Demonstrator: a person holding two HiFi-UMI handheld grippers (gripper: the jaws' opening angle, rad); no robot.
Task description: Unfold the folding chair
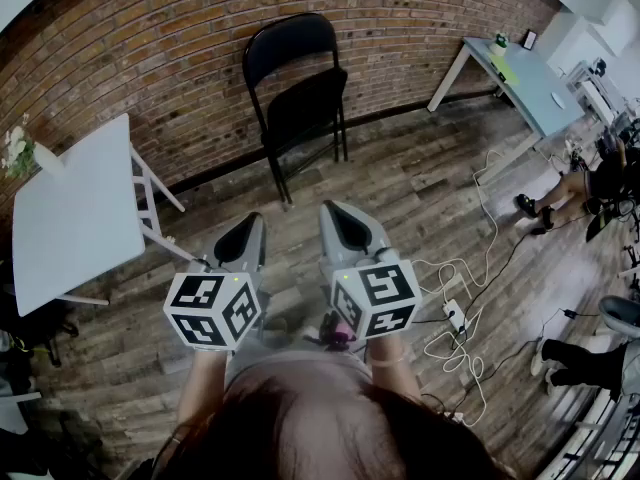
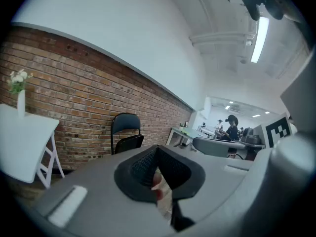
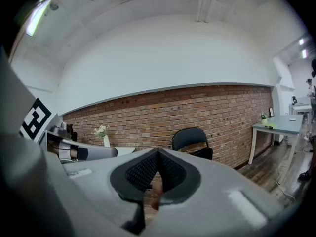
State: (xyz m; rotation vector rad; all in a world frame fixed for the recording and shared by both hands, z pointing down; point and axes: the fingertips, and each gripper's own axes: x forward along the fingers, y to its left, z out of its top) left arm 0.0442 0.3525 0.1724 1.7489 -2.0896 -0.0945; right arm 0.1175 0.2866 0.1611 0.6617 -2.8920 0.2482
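- Both pairs of jaws are pressed together with nothing between them, on the left gripper [image 2: 157,151] and the right gripper [image 3: 158,154] alike. If they reach the chair like this, they can only nudge the frame. They need to spread first.
- The folding chair [image 1: 298,93] stands well apart from both grippers, against the brick wall [image 1: 150,38], with its seat tipped up toward the backrest. From this distance it is hard to say how far it is folded, so the first grasp point could be misjudged.
- The frame looks like thin, smooth tube, so a pinch on it may slip or twist once the seat starts to swing.
- Pushing the seat down with one gripper while the back is unsteadied could slide the legs on the wooden floor [image 1: 400,198] or tip the chair off the wall.
- A jaw placed near the seat hinge could get trapped as the parts close on each other.
- Loose cables [image 1: 455,318] lie on the floor to the right, a snag on the way in.
- The white table [image 1: 70,208] stands near the chair's left and could be knocked by a swung leg.
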